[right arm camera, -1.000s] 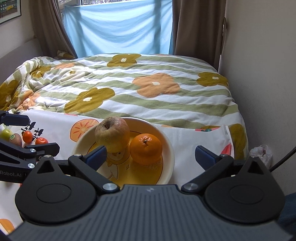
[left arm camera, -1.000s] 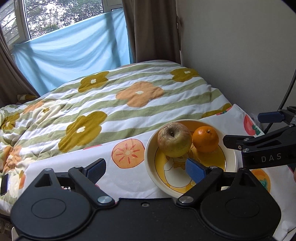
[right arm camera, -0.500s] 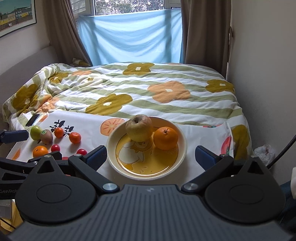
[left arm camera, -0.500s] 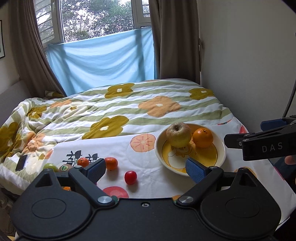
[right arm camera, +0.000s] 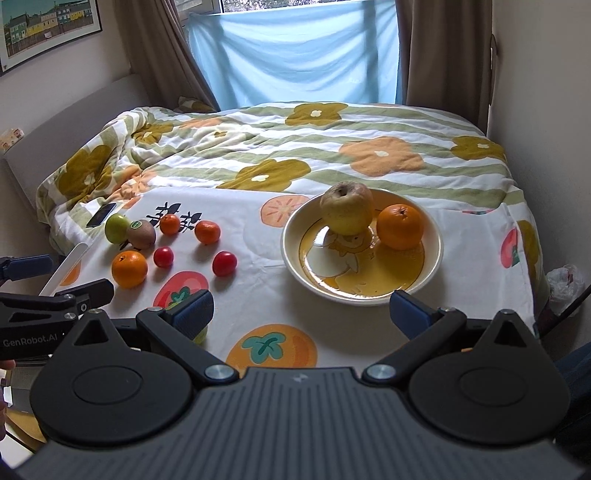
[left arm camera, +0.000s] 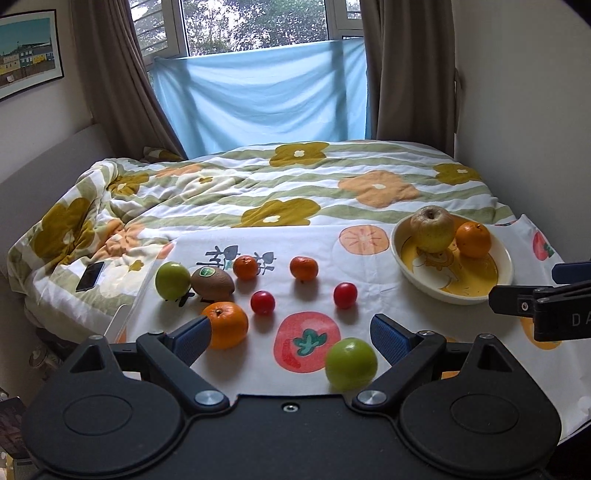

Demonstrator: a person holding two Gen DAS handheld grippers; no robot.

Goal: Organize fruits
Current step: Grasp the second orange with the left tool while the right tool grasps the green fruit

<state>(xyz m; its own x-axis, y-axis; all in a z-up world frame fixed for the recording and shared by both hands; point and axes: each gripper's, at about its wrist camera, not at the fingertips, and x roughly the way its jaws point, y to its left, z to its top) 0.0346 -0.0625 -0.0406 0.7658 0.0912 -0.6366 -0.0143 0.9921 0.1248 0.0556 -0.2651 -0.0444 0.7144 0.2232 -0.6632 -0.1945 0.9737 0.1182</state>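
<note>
Hovering above the cloth (left arm camera: pixel 369 266), both grippers (left arm camera: pixel 290 334) (right arm camera: pixel 301 312) gape.

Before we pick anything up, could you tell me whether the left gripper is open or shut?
Open: the left gripper has its jaws spread wide, nothing between them.

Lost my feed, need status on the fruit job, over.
Both grippers open, empty: left gripper, right gripper. Apple and orange in bowl. Green fruit nearest left gripper. Path clear.

We are in a home bedroom: a bed under a flowered, striped quilt (left arm camera: pixel 295 184) fills the room, brown curtains (left arm camera: pixel 122 74) frame the window (left arm camera: pixel 255 22), and a framed picture (left arm camera: pixel 26 48) hangs on the wall.
</note>
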